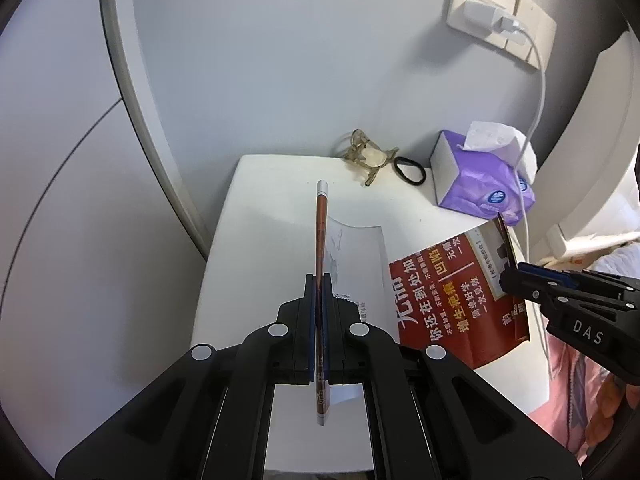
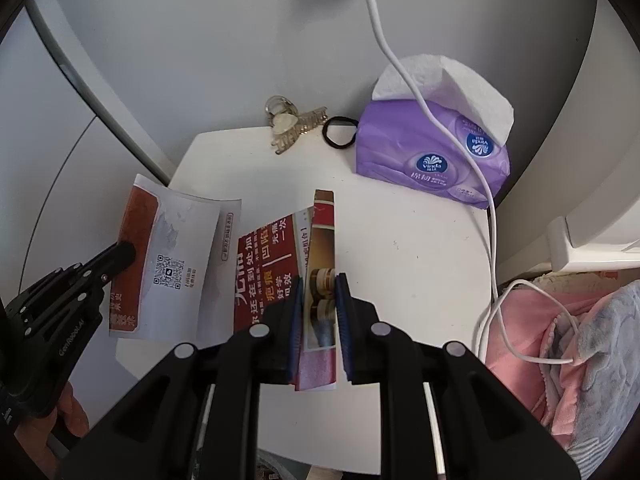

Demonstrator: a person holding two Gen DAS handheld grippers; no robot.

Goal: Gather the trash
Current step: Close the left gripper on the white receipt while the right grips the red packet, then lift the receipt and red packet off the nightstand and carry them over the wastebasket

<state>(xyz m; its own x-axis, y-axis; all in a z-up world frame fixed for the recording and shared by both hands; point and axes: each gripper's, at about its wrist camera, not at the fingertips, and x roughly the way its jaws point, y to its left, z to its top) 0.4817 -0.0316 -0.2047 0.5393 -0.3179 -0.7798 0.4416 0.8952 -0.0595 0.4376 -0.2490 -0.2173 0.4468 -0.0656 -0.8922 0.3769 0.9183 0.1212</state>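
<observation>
Left gripper (image 1: 320, 300) pinches one thin glossy leaflet (image 1: 321, 248) edge-on, right gripper (image 2: 319, 308) pinches one folded red flyer (image 2: 276, 256), both above a smooth white table (image 2: 400, 264) bearing one purple tissue pack (image 2: 432, 152), one clear hair claw (image 2: 294, 124), one black hair tie (image 2: 340, 133).

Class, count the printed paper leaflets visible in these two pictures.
2. The white QR-code leaflet is clamped in the left gripper; the red leaflet is clamped in the right gripper. More may lie hidden.
</observation>
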